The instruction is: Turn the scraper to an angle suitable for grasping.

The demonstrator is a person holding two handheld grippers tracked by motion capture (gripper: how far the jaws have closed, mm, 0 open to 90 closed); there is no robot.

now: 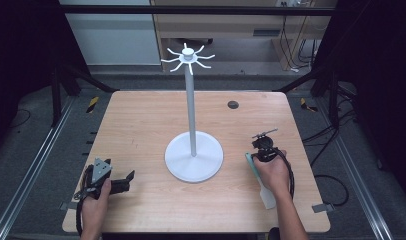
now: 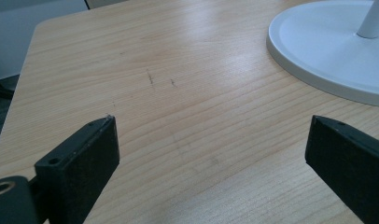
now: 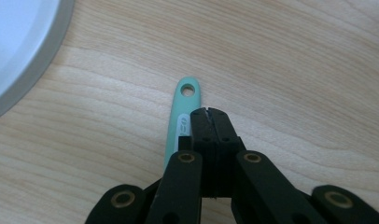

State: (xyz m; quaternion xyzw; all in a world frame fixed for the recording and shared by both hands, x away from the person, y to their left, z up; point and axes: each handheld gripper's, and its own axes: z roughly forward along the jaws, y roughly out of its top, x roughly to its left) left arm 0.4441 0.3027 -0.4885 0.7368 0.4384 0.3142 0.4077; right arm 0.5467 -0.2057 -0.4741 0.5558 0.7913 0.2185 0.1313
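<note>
Table (image 1: 141, 125): bare wood left of stand (image 1: 193, 155). Left gripper (image 2: 211, 140) wide, empty. Right gripper (image 3: 210, 114) closed, empty; spatula (image 3: 184, 107) just left, beneath.

A hook stand (image 1: 193, 150) stands at the middle of the table (image 1: 141, 120), with the left gripper (image 1: 122, 182) resting to its left near the front edge and the right gripper (image 1: 263, 136) to its right, above a spatula (image 1: 258, 180) lying on the tabletop.

You won't find any text you can read here. The one printed mark sits on a small white patch on the mint-green handle (image 3: 180, 122) lying on the counter (image 3: 295, 70), and it is half hidden by the jaws and too small to make out.
</note>
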